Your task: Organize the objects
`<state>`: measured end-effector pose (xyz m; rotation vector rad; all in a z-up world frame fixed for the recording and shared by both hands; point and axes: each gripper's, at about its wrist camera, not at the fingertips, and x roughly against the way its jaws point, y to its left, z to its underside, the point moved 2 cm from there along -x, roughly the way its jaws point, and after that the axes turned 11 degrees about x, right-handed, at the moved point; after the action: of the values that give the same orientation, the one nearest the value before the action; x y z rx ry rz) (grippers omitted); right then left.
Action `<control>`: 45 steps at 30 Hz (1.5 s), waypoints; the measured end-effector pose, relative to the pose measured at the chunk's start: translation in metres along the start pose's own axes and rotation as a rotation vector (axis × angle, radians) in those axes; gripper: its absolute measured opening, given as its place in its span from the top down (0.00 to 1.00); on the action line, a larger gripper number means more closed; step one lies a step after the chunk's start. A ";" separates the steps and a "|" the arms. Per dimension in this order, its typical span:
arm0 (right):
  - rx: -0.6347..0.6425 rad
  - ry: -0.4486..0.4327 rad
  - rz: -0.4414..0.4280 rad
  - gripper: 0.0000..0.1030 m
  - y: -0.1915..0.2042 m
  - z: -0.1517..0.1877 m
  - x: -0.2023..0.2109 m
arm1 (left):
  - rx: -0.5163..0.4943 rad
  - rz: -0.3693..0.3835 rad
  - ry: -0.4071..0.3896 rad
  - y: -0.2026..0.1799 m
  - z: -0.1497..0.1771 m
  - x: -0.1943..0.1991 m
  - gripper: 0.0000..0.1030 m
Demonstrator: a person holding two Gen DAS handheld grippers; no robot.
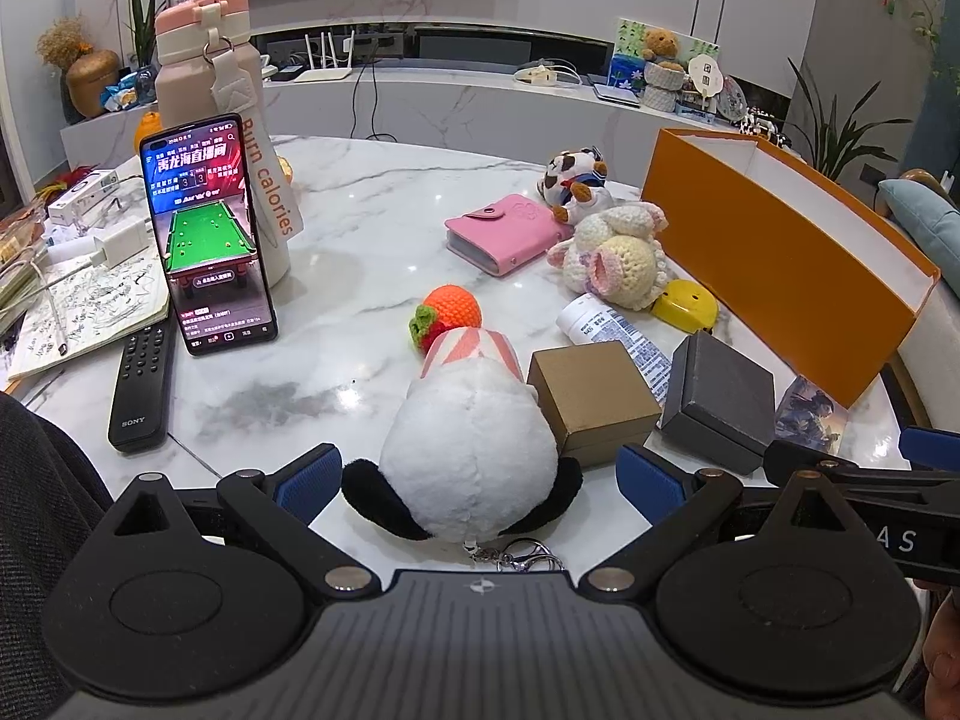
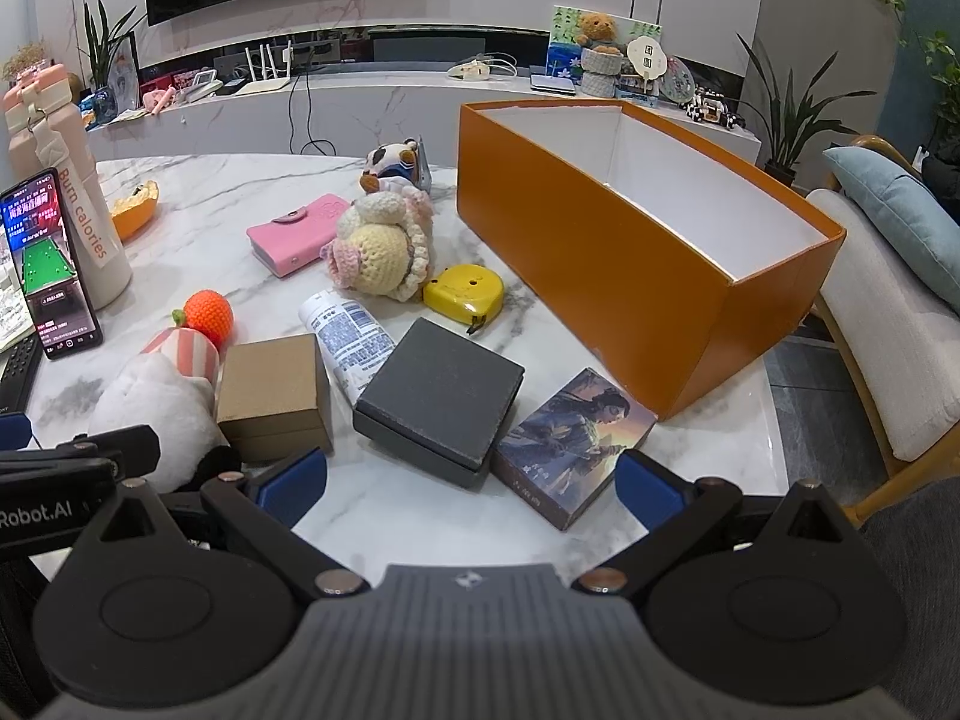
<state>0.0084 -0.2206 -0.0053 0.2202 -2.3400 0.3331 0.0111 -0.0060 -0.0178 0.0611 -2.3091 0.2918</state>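
The left gripper (image 1: 477, 477) sat low over the marble table (image 1: 360, 228) with its jaws spread wide, its blue pads (image 1: 309, 477) flanking the white plush toy (image 1: 471, 456) without visibly pressing it; the toy lay on the tabletop between them, black ears toward the camera and a keyring at its near end. The right gripper (image 2: 471, 480) was likewise level and low, jaws wide apart and holding nothing, its fingers pointing toward the dark grey box (image 2: 441, 399) and the illustrated card box (image 2: 573, 441), which lay just beyond its right pad. Beside the plush stood a brown cardboard box (image 2: 273, 396), touching it, with the white tube (image 2: 348, 339) lying between the brown and grey boxes. Farther out were the orange crochet ball (image 2: 210, 315), yellow tape measure (image 2: 462, 294), crochet doll (image 2: 381, 249), pink card holder (image 2: 297, 234) and a small cow plush (image 2: 393, 165). The open orange box (image 2: 600, 240) stood on the right side of the table, its white interior showing nothing inside. At the left a phone (image 1: 207, 240) leaned against a pink bottle (image 1: 213, 120), beside a Sony remote (image 1: 141, 384).
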 end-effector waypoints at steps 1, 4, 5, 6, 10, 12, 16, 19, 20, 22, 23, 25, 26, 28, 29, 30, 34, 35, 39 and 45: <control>0.001 0.001 0.001 0.01 0.000 -0.001 0.000 | 0.001 0.001 0.001 0.001 0.000 0.000 0.00; 0.002 0.001 0.000 0.01 0.000 0.000 0.000 | 0.001 0.000 0.001 0.001 0.000 0.000 0.00; 0.002 0.000 0.000 0.01 0.000 0.000 0.000 | 0.002 0.000 0.001 0.001 0.000 0.000 0.00; 0.002 0.000 0.000 0.01 0.000 0.000 0.000 | 0.002 0.000 0.001 0.001 0.000 0.000 0.00; 0.006 0.002 -0.001 0.01 0.001 -0.001 -0.001 | 0.001 -0.002 0.002 0.001 0.000 0.000 0.00; 0.008 0.006 -0.001 0.01 0.002 -0.002 -0.003 | 0.001 -0.002 0.005 0.003 -0.001 -0.002 0.00; 0.016 0.008 -0.011 0.01 0.001 -0.001 -0.006 | -0.001 -0.007 0.008 0.005 -0.001 -0.005 0.00; 0.014 0.012 -0.001 0.01 -0.002 -0.001 -0.009 | -0.001 -0.013 0.012 0.006 0.000 -0.008 0.00; 0.013 0.014 0.002 0.01 -0.003 -0.001 -0.010 | -0.002 -0.014 0.014 0.005 0.001 -0.009 0.00; 0.007 0.018 0.010 0.01 -0.006 0.000 -0.012 | -0.006 -0.015 0.020 0.005 0.002 -0.011 0.00; 0.003 0.021 0.014 0.01 -0.007 0.001 -0.012 | -0.009 -0.016 0.022 0.005 0.003 -0.012 0.00; -0.002 0.029 0.022 0.01 -0.010 0.002 -0.016 | -0.009 -0.016 0.024 0.005 0.003 -0.014 0.00; -0.002 0.032 0.025 0.01 -0.011 0.003 -0.017 | -0.010 -0.015 0.024 0.005 0.003 -0.016 0.00; -0.004 0.038 0.034 0.01 -0.014 0.004 -0.021 | -0.013 -0.017 0.025 0.005 0.003 -0.018 0.00; -0.005 0.041 0.038 0.01 -0.015 0.004 -0.023 | -0.015 -0.021 0.026 0.005 0.003 -0.021 0.00; -0.007 0.043 0.043 0.01 -0.016 0.004 -0.025 | -0.017 -0.023 0.027 0.006 0.002 -0.023 0.00; -0.026 0.053 0.061 0.01 -0.025 0.001 -0.035 | -0.023 -0.035 0.033 0.009 0.001 -0.032 0.00; -0.032 0.056 0.065 0.01 -0.027 0.000 -0.037 | -0.031 -0.036 0.037 0.009 0.001 -0.035 0.00; -0.071 0.067 0.078 0.01 -0.038 -0.004 -0.048 | -0.051 -0.053 0.044 0.008 0.002 -0.044 0.00; -0.271 0.105 0.118 0.01 -0.065 -0.006 -0.067 | -0.061 -0.059 0.047 0.008 0.002 -0.052 0.00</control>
<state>0.0761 -0.2764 -0.0377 -0.0658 -2.2686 0.0789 0.0442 -0.0016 -0.0584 0.0900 -2.2633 0.1904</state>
